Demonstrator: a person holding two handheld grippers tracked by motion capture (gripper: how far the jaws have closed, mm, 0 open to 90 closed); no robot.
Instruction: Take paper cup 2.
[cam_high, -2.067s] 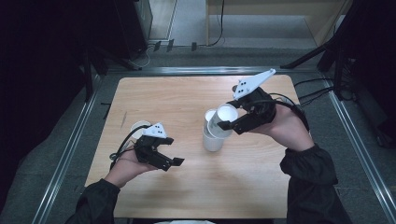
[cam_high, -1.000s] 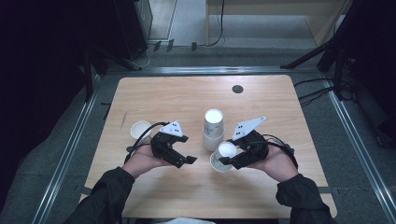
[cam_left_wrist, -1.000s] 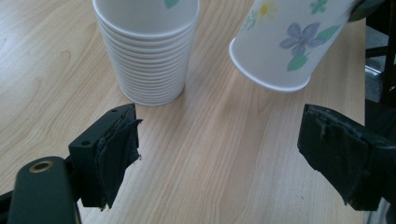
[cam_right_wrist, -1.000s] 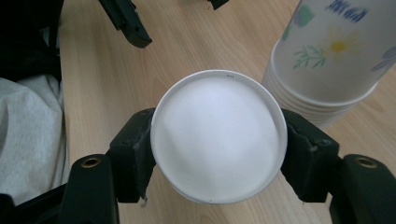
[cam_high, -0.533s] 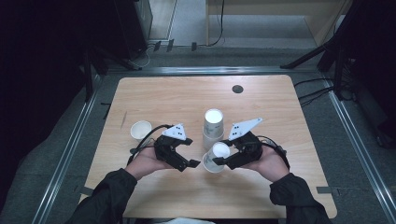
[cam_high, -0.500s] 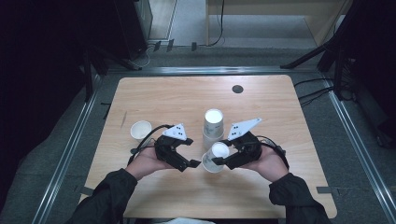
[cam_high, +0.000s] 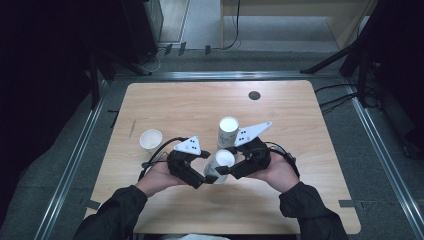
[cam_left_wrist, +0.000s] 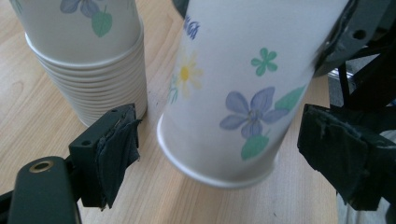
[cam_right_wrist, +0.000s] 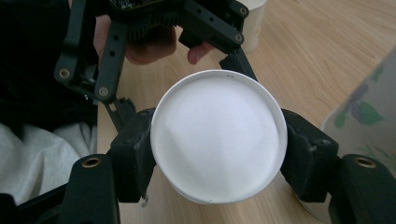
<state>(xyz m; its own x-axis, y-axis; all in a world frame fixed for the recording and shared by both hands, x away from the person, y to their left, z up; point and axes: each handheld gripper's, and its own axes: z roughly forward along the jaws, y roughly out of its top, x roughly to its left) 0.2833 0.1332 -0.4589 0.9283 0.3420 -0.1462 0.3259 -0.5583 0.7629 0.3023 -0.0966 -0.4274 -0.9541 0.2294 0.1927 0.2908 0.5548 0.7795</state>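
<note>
Clamped between the pads of the right gripper (cam_right_wrist: 217, 151): a flowered paper cup (cam_right_wrist: 218, 135), upside down, tilted, lifted off the table (cam_high: 165, 107). Open around that cup's rim: the left gripper (cam_left_wrist: 219, 154), one pad on either side, gaps showing, not touching. Just beyond both grippers: a stack of inverted cups (cam_high: 228, 131). Farther off to the left gripper's left: a lone upright cup (cam_high: 150, 140).

The cup stack (cam_left_wrist: 84, 56) runs off the left gripper view's top edge — the held cup's (cam_left_wrist: 243, 88) base too.
</note>
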